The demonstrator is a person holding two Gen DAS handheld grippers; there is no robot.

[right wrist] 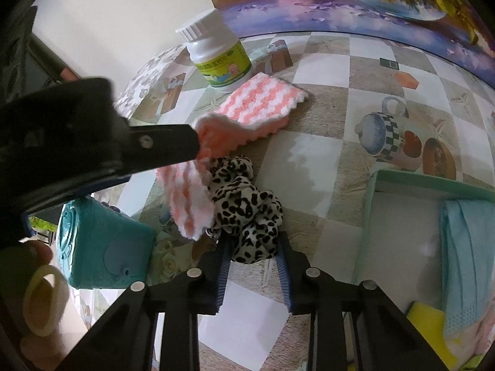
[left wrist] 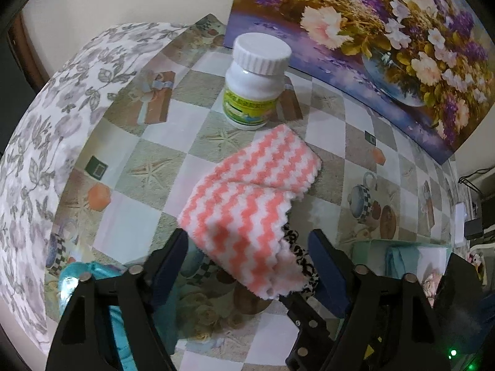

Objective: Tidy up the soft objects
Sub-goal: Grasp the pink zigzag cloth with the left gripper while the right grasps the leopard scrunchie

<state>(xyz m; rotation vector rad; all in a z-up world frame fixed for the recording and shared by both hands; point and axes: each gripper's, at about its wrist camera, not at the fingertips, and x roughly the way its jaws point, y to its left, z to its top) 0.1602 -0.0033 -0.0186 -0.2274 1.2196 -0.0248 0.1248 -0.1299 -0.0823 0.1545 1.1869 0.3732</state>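
A home: a table under a patterned tablecloth [left wrist: 213, 99], a floral painting [left wrist: 386, 31] propped against the wall.

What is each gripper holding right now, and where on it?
The right gripper pinches the leopard-print scrunchie at its near edge. The left gripper straddles the pink striped cloth, fingers open, holding nothing.

A: The leopard scrunchie [left wrist: 301, 256] was mostly hidden under the pink-striped cloth [left wrist: 247, 216] in the left wrist view.

B: The bottle [right wrist: 219, 58] label text was too small to read. The blue cloth [right wrist: 467, 262] ran off the right edge.
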